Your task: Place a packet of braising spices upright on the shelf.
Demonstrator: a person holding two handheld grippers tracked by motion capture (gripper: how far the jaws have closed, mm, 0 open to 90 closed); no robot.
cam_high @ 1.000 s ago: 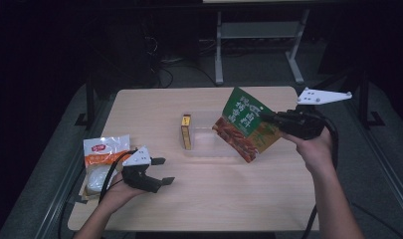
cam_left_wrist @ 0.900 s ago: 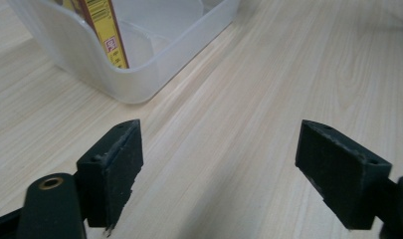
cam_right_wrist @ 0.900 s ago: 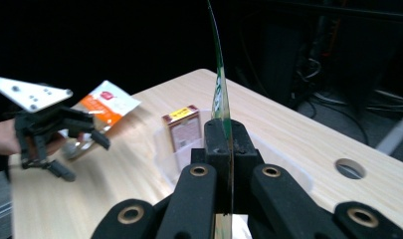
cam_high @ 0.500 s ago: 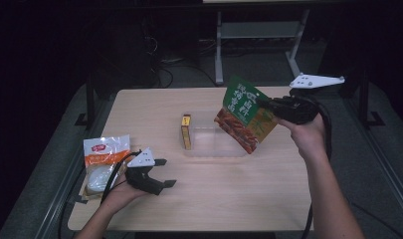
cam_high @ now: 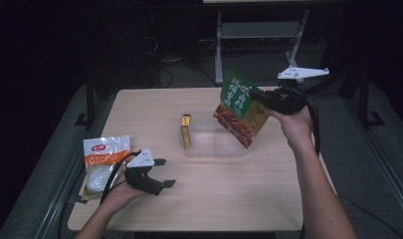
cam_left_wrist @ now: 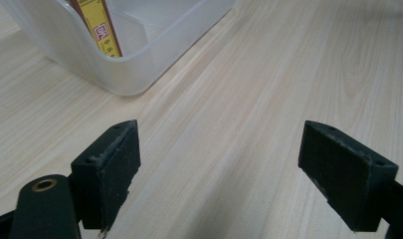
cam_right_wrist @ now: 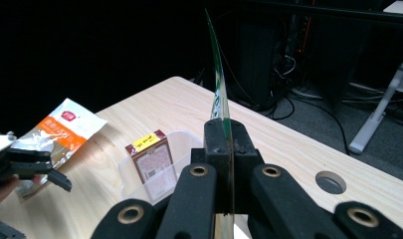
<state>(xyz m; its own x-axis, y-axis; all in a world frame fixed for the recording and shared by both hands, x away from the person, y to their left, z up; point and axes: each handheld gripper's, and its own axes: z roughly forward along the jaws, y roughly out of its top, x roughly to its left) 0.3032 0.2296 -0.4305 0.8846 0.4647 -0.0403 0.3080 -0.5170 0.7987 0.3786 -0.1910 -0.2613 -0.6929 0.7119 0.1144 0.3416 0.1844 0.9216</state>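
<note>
My right gripper [cam_high: 254,93] is shut on a green and red snack pouch [cam_high: 240,107] and holds it in the air over the right end of a clear plastic bin [cam_high: 214,149]. In the right gripper view the pouch [cam_right_wrist: 218,84] shows edge-on between the jaws. A small brown and yellow box [cam_high: 186,131] stands on edge at the bin's left end, seen as the box [cam_right_wrist: 151,158] and the box [cam_left_wrist: 97,25]. My left gripper [cam_high: 165,173] rests low on the table near its front left, open, with nothing between its fingers [cam_left_wrist: 109,169]. A white and orange bag [cam_high: 102,162] lies just left of it.
The wooden table [cam_high: 239,199] has a round cable hole [cam_right_wrist: 330,182] near its right side. Dark floor, cables and a metal stand [cam_high: 224,35] lie beyond the far edge.
My right gripper has lifted the pouch higher and a little left, over the bin's right end. The left gripper has stayed put.
</note>
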